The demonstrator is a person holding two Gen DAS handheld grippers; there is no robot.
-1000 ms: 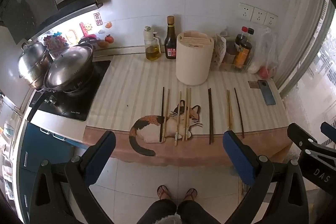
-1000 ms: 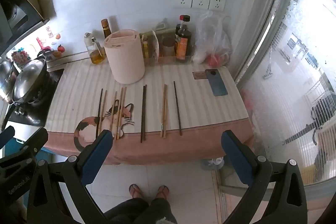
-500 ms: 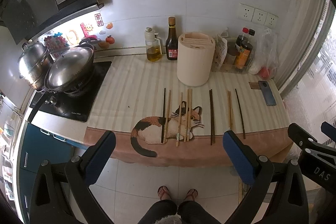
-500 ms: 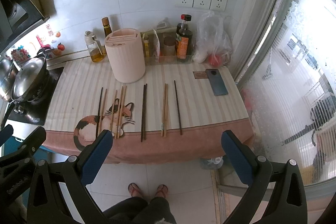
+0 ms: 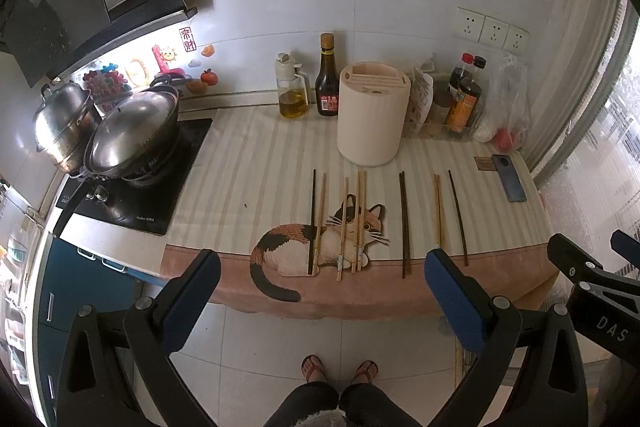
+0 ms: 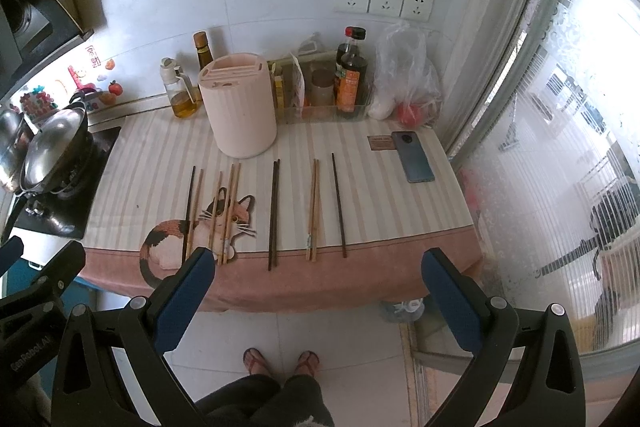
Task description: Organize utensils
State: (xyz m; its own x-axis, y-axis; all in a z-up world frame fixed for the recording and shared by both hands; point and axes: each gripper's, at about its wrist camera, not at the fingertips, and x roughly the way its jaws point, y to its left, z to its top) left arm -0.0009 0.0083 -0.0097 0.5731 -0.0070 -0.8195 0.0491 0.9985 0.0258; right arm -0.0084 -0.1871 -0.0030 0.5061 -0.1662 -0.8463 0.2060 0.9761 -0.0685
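While I stand on the tiled floor before the counter (image 5: 248, 163), whose striped cloth with a cat print reaches from the stove (image 5: 132, 195) to the window, my left gripper (image 5: 320, 277) and right gripper (image 6: 318, 277) hang above its near edge, both spread wide and holding nothing. The chopsticks (image 5: 404, 223) lie flat on the cloth in a row of dark and pale sticks, side by side, their long axes running from the near edge toward the pink utensil holder (image 5: 372, 115) standing upright just behind them. Compared with a second ago, nothing on the counter has moved; the scene only sits slightly lower in my views.
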